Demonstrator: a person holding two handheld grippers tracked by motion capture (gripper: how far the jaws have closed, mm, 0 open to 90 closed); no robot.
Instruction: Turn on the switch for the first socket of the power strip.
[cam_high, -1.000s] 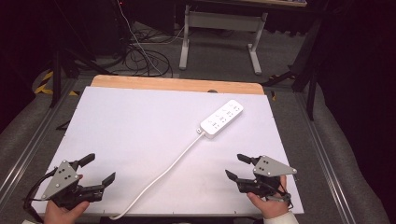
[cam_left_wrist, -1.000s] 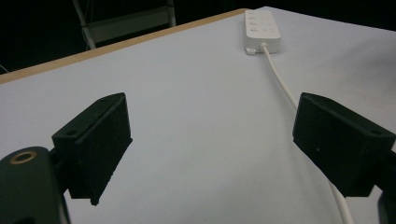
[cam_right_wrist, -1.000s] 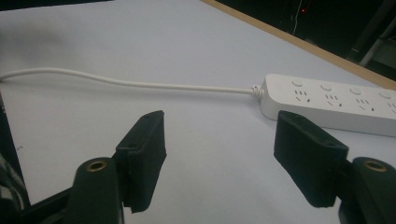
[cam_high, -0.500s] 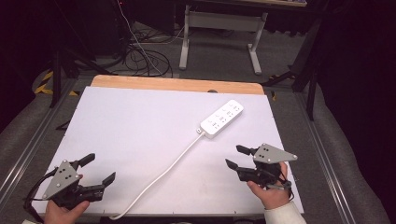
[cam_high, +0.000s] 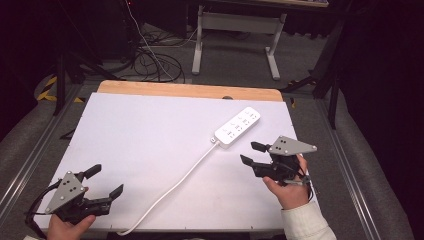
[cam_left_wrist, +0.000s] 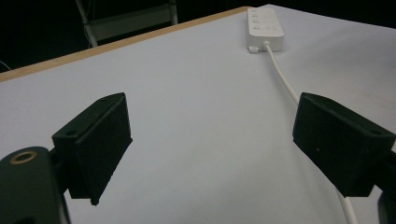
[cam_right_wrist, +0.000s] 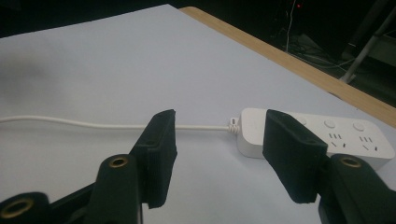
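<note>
White power strip (cam_high: 238, 126) lies flat on the white counter (cam_high: 150, 135), toward the far right part of it, set at a slant with its sockets facing up. Its white cord (cam_high: 170, 190) leaves the near end of the strip and runs in a long curve across the counter to the near edge. A bare wooden band (cam_high: 190, 91) of the counter shows beyond the strip, along the far edge.

Just on the near side of the strip, a little to its right, the right hand-held gripper (cam_high: 251, 153) hangs above the counter with its tips aimed at the strip. Its jaws have just been closing and now stand partly apart with nothing between them; they touch neither strip nor cord. In the right gripper view the strip (cam_right_wrist: 322, 135) sits just past the jaw on the right, and the cord's (cam_right_wrist: 93, 123) joint with the strip shows in the gap between the two jaws.

Well away from the strip, at the near left corner of the counter, the left hand-held gripper (cam_high: 106, 181) rests low in the person's hand, its jaws wide apart and holding nothing. In the left gripper view the strip (cam_left_wrist: 265, 28) lies far off, and the cord (cam_left_wrist: 282, 81) runs from it toward the jaw on the right and passes behind that jaw.
</note>
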